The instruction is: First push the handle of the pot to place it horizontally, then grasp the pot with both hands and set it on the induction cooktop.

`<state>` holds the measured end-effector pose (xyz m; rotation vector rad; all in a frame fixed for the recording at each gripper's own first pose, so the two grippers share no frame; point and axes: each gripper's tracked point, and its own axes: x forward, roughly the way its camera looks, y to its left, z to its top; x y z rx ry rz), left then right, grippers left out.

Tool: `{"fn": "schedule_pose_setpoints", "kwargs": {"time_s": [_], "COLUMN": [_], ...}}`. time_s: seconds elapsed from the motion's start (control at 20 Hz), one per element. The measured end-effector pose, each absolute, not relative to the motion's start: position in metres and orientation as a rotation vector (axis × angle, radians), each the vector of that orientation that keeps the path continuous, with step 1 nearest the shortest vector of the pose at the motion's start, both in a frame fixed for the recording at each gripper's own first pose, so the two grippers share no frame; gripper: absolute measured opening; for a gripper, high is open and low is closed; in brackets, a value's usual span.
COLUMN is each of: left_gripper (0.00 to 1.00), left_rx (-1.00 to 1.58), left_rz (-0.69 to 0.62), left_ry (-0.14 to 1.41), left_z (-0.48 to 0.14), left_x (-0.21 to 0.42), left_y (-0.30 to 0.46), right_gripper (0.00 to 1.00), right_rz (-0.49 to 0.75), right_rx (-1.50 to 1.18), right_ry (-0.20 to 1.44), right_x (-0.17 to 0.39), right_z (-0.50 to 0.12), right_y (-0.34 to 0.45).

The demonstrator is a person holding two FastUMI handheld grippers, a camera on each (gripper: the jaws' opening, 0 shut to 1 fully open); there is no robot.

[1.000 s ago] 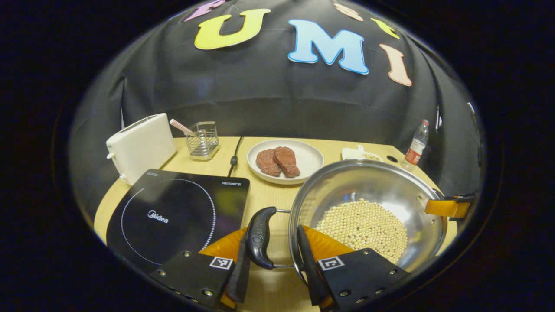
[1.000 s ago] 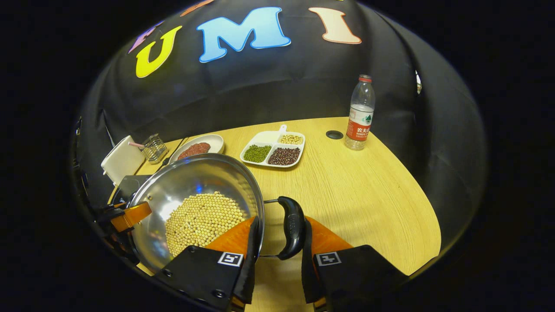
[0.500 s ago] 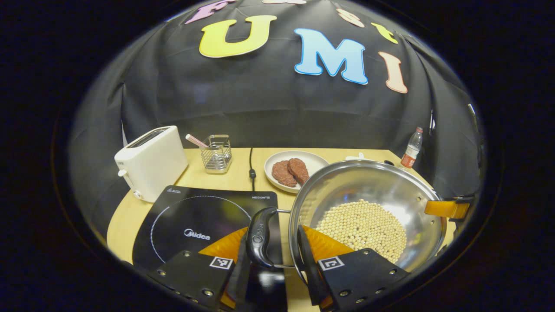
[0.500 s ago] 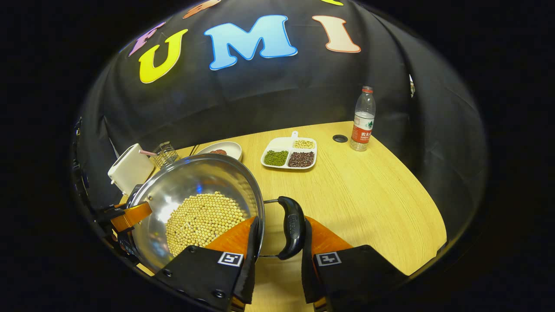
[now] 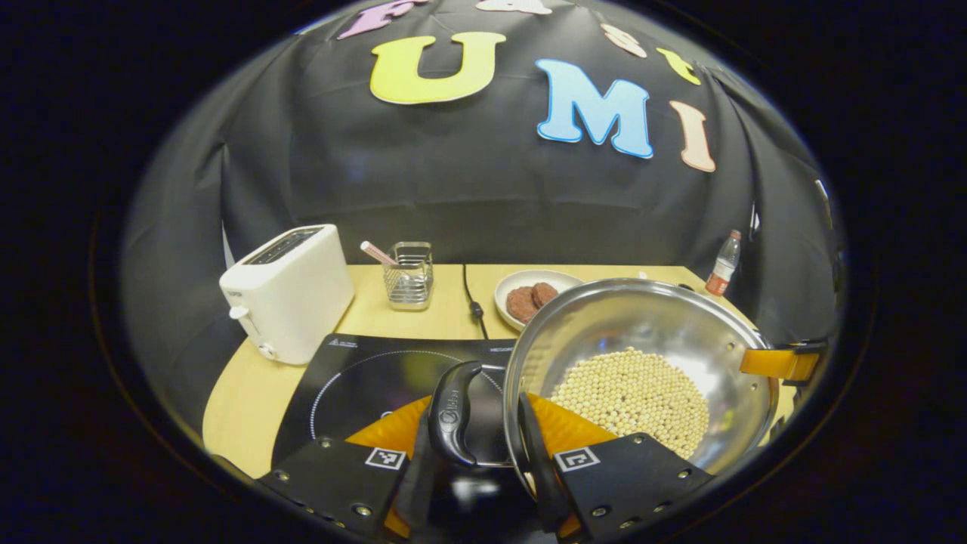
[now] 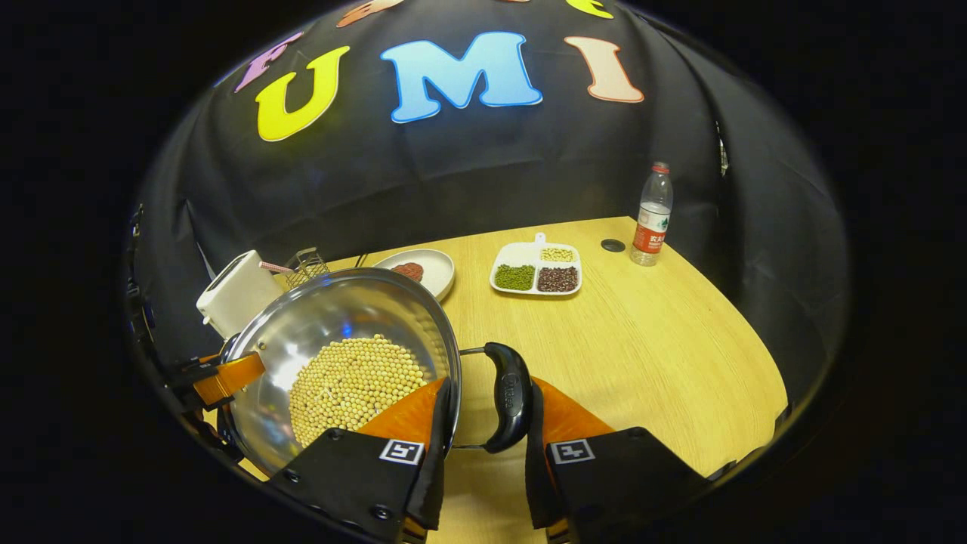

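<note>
Left claw point(image 5: 483, 461) pinches the pot's left handle point(image 5: 451, 414); right claw point(image 6: 483, 461) pinches the right handle point(image 6: 508, 395). Pot point(image 5: 642, 363), part full of pale beans point(image 5: 631, 393), is held clear of the bench point(image 6: 642, 355), its left side over the near right part of the induction cooktop point(image 5: 363, 378).

Judgement: carry step. Keep both claws level so beans stay put, centre over the ring, lower flat. Toaster point(image 5: 291, 291) stands beyond, plate point(image 5: 529, 295) far right.
</note>
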<state>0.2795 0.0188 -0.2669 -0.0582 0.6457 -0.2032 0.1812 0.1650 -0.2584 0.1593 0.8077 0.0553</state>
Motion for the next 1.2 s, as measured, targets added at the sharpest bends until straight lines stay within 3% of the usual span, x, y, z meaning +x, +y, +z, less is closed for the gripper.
{"fn": "schedule_pose_setpoints", "kwargs": {"time_s": [0.25,0.7,1.2], "left_gripper": [0.56,0.56,0.59], "left_rx": [-0.055,-0.053,-0.046], "left_rz": [-0.185,-0.141,-0.105], "left_ry": [0.644,0.639,0.647], "left_z": [-0.266,-0.272,-0.285], "left_x": [0.279,0.284,0.295], "left_y": [0.055,0.113,0.163], "right_gripper": [0.43,0.46,0.43], "right_rz": [0.079,0.124,0.161], "right_rx": [0.159,0.16,0.156], "right_ry": [0.809,0.809,0.832], "right_x": [0.182,0.188,0.199], "right_z": [-0.257,-0.257,-0.265], "right_y": [0.196,0.249,0.3]}}
